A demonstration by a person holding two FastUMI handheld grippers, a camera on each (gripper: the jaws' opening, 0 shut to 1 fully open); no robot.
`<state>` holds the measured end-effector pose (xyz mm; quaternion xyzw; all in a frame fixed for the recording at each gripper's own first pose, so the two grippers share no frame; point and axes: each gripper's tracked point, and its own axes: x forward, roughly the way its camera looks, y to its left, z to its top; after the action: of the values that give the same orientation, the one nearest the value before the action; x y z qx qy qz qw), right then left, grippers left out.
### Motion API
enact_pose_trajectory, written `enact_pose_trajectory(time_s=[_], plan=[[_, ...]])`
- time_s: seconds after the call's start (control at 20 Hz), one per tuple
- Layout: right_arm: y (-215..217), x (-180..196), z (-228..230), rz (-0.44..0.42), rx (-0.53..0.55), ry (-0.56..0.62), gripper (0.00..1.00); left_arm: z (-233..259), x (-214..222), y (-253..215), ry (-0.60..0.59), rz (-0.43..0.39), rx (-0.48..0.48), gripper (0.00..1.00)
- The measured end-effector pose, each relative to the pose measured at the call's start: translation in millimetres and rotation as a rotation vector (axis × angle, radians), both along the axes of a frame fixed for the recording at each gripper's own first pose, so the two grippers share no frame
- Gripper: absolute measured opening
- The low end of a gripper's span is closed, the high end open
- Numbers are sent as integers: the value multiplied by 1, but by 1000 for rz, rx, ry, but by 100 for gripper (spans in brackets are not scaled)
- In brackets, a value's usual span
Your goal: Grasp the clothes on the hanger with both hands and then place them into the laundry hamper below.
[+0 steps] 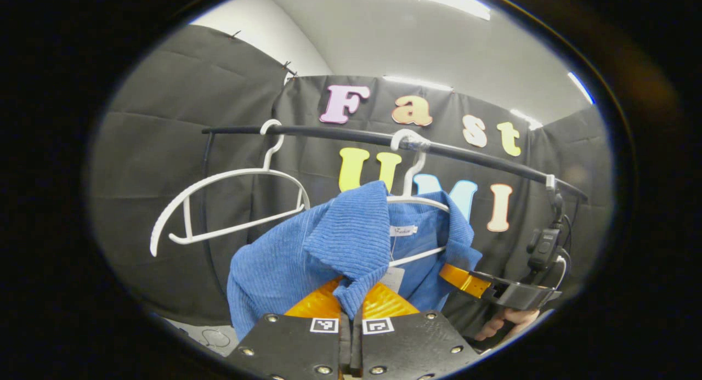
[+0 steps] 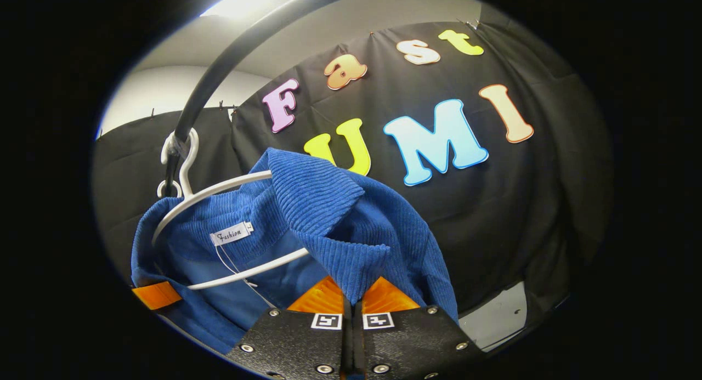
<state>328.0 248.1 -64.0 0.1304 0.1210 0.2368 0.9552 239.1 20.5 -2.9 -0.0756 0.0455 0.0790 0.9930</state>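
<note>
One blue ribbed sweater (image 1: 329, 248) is hanging on a white hanger (image 1: 419, 204), which is hooked over the black rail (image 1: 466, 152). Two hangers are sitting on that rail in the left gripper view: the one carrying the sweater and a bare one (image 1: 219, 204) further along to its left. The left gripper (image 1: 351, 306) is pinching a fold of the sweater's collar, both fingers pressing together on the cloth. The right gripper (image 2: 352, 298) is doing the same on the other side (its fingers are closing on a corner of ribbed fabric). A person's hand (image 1: 507, 321) is showing at the lower right of the left gripper view, holding the other gripper beside the sweater.
</note>
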Motion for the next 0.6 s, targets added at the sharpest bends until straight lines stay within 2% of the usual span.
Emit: enact_pose_trajectory(time_s=[0.25, 0.6], plan=[[-14, 4, 16, -84, 11, -25, 0, 22, -9, 17, -48, -45, -29, 1], [-32, 24, 40, -197, 52, -81, 0, 48, -13, 51, -86, -39, 0, 0]])
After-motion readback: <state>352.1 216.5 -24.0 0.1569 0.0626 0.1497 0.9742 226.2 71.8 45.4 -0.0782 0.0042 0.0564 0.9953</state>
